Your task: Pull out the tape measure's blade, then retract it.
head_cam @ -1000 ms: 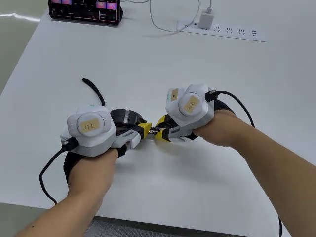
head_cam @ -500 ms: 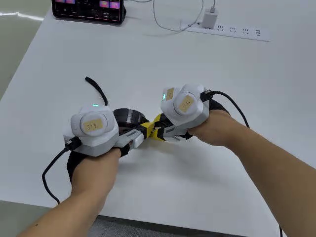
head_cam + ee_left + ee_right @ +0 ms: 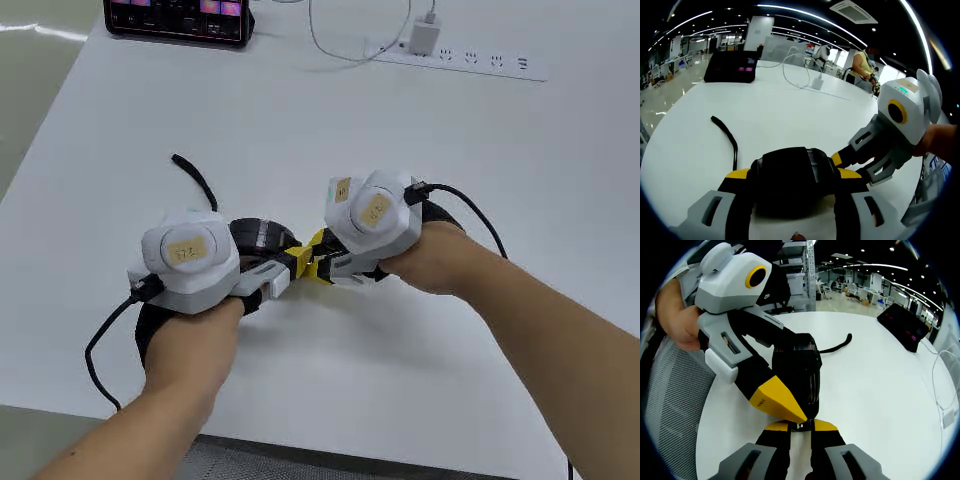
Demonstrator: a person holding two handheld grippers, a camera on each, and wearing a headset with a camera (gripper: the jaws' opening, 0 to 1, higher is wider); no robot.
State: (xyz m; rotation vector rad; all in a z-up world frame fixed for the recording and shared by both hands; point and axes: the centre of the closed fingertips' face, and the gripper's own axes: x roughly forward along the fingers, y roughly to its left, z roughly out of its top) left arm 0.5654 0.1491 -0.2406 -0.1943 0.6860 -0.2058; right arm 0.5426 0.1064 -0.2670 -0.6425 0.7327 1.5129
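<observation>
Left gripper (image 3: 283, 263): clamped around the black tape measure (image 3: 790, 175), held over the white table (image 3: 300, 120). Right gripper (image 3: 800, 429): pinched on the blade tip (image 3: 801, 426), close against the case. Beyond, a black strap (image 3: 727, 140) is laid flat. Farthest: power strip (image 3: 470, 60), charger (image 3: 422, 38), tablet (image 3: 175, 18).

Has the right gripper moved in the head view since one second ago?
Yes. Against the white power strip, the right gripper has shifted left, toward the round black tape measure.
</observation>
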